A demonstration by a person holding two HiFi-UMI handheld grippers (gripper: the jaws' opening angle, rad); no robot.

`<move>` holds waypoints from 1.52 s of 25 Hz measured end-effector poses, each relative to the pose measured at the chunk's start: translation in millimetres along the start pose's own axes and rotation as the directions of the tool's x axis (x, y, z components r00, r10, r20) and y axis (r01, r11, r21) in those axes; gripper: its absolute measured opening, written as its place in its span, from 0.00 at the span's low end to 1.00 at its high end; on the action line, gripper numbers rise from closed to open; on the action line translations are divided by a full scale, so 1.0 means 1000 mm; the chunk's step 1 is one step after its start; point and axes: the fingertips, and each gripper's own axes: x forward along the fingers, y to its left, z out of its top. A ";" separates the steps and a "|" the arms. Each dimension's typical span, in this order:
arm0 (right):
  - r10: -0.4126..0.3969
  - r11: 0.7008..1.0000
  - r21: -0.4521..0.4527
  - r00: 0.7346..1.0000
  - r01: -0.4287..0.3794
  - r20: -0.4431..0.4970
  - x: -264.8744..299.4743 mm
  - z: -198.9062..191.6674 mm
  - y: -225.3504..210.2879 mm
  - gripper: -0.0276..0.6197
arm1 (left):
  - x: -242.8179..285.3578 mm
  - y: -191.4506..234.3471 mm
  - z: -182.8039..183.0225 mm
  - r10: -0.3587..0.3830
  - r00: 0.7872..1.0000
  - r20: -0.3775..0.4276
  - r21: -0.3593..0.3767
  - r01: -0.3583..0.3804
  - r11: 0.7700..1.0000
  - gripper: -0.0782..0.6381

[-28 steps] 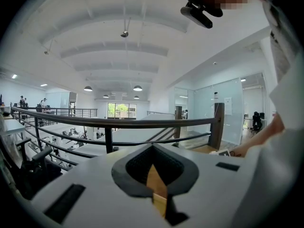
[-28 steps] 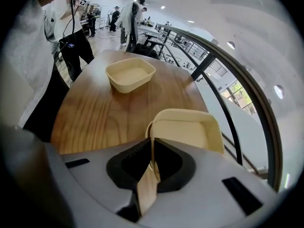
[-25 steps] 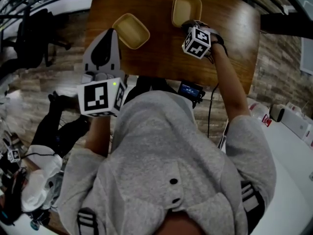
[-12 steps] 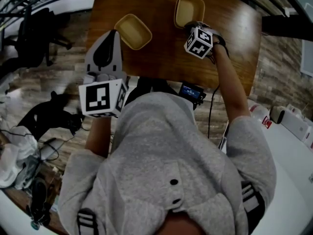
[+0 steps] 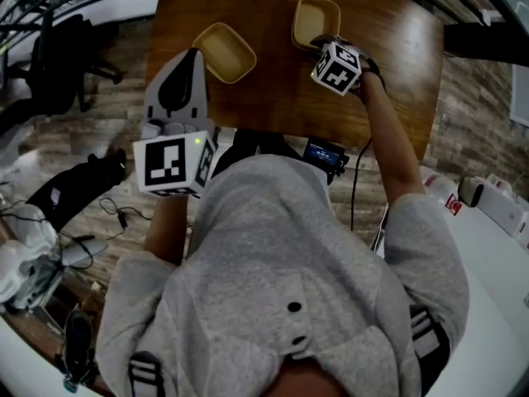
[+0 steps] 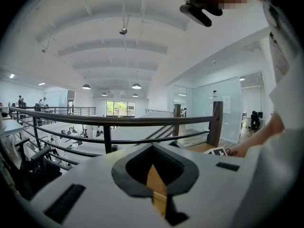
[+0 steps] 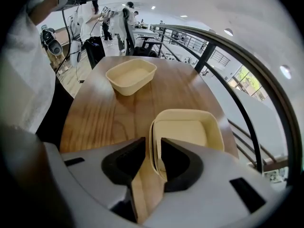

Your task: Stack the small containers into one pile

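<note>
Right gripper (image 7: 153, 152) jaws opening, standing either side of the near wall of one small container (image 7: 190, 127) resting on the wooden table (image 5: 397, 73); the other small container (image 5: 221, 52) sits well apart on the table. Left gripper (image 6: 156, 182) jaws together, empty, held beside the table edge.

A brown wooden bench (image 5: 273, 98) is carrying two pale, open containers. Both are sitting directly on its top toward the far side, the left container (image 5: 221, 51) lying well apart from the right container (image 5: 315, 21).
</note>
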 end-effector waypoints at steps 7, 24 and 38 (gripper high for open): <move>-0.018 1.000 0.025 1.000 0.017 0.021 -0.007 -0.001 -0.001 0.22 | 0.002 -0.006 0.002 -0.019 1.000 0.002 0.007 0.019 1.000 0.13; -0.372 0.875 0.435 0.871 0.213 0.322 -0.112 0.007 -0.015 0.07 | 0.016 -0.051 -0.045 -0.113 0.988 -0.105 0.052 0.119 0.992 0.13; -0.493 0.789 0.569 0.790 0.231 0.365 -0.182 -0.044 -0.010 0.07 | 0.052 -0.093 -0.186 -0.141 0.900 -0.413 0.154 0.222 0.963 0.30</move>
